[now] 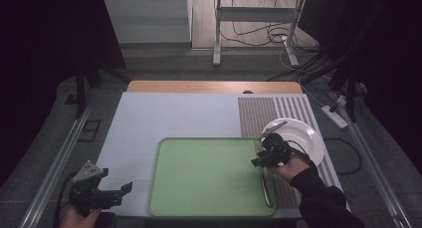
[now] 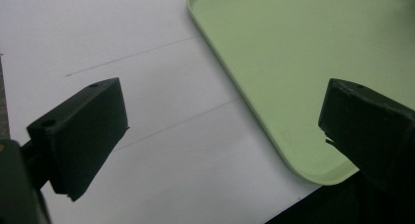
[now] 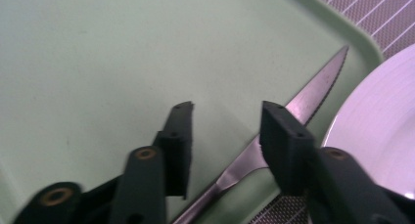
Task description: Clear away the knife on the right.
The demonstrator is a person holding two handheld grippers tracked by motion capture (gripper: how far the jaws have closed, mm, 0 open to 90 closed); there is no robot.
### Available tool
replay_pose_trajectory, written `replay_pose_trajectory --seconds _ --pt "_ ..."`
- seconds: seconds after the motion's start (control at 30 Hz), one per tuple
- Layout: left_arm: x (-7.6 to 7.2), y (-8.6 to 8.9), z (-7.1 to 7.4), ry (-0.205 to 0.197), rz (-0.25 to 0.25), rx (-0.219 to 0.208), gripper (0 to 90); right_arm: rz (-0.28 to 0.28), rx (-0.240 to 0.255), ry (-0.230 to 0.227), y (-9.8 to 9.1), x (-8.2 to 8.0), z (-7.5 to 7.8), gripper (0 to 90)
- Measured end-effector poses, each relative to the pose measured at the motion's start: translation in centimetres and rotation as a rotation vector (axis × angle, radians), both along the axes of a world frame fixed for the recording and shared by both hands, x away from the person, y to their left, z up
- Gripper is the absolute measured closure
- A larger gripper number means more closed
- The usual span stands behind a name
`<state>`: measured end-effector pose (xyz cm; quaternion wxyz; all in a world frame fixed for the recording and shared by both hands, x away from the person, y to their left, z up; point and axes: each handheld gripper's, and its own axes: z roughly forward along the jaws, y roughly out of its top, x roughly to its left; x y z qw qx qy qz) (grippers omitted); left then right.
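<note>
Right tongs [image 3: 225,111], jaws apart, hover above knife [image 3: 313,94] lying on tray [image 3: 98,62].

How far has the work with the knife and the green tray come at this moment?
Done, it seems: the knife lies in the green tray along its right rim, beside the white plate. In hand: the right gripper stands open above the knife, its pads not pressing on it. The left gripper waits open beside the tray. Left: probably only pulling the right hand away.

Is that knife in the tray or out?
In: the knife lies flat along the green tray's right rim, beside the plate.
</note>
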<state>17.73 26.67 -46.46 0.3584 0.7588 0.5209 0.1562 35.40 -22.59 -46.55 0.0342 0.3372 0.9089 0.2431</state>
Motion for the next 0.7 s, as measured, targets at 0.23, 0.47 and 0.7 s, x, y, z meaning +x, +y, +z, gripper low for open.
replay_pose_trajectory --seconds 0.23,0.47,0.7 --pt "0.0 0.0 0.0 -0.001 -0.005 0.001 3.9 -0.004 0.014 -0.024 -0.2 -0.6 0.6 38.0" --pt "0.0 0.0 0.0 -0.002 -0.003 -0.006 3.9 -0.024 0.013 -0.029 -0.9 -1.1 0.8 28.6" --pt "0.0 0.0 0.0 -0.002 -0.004 -0.006 3.9 -0.039 0.027 -0.027 -1.7 -1.4 0.7 19.4"
